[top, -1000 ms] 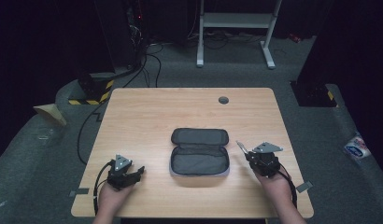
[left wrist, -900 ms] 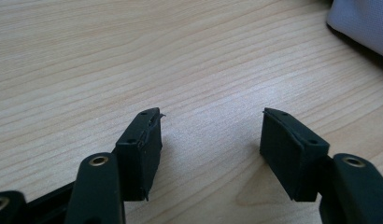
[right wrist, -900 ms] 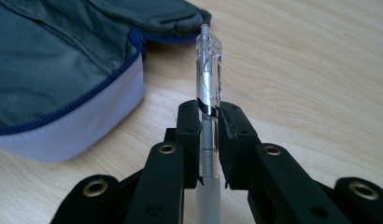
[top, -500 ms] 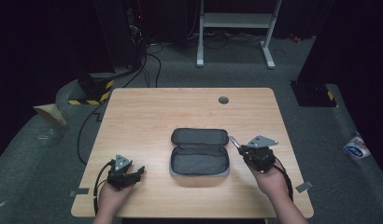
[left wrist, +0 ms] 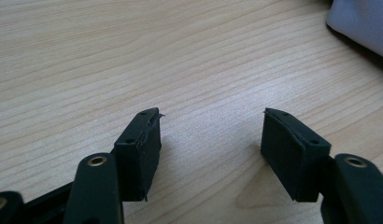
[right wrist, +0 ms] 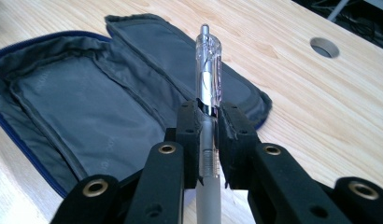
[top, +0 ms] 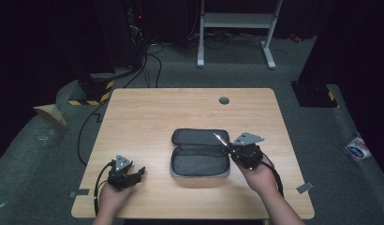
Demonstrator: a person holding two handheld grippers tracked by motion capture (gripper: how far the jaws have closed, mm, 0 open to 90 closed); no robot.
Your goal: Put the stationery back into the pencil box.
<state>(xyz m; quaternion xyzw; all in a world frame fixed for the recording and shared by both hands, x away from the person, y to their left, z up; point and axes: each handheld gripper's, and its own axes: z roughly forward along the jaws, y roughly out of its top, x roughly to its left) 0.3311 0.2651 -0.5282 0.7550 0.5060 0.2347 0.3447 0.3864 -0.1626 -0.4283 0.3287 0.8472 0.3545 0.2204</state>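
A grey pencil case (top: 199,152) lies unzipped and spread flat at the middle of the wooden table (top: 148,112). My right gripper (top: 231,147) hovers at the case's right edge, shut on a clear-and-silver pen (top: 220,138) that sticks out up and to the left over the case. In the right gripper view the pen (right wrist: 208,70) stands clamped between the pads, with the case's grey lining (right wrist: 87,116) below it. At the front left, my left gripper (top: 138,172) rests on the table, open. Between its pads (left wrist: 143,140) there is only bare wood, and a corner of the case (left wrist: 362,23) shows far right.
A round cable hole (top: 224,100) sits near the table's far edge. Black cables (top: 101,183) trail from the left gripper over the front edge. Dark floor surrounds the table, with a metal stand (top: 237,28) behind it and a black-and-yellow striped object (top: 94,91) at far left.
My right gripper has carried the pen leftward and a little up, from the bare wood right of the case to its right edge. The left gripper has stayed put.
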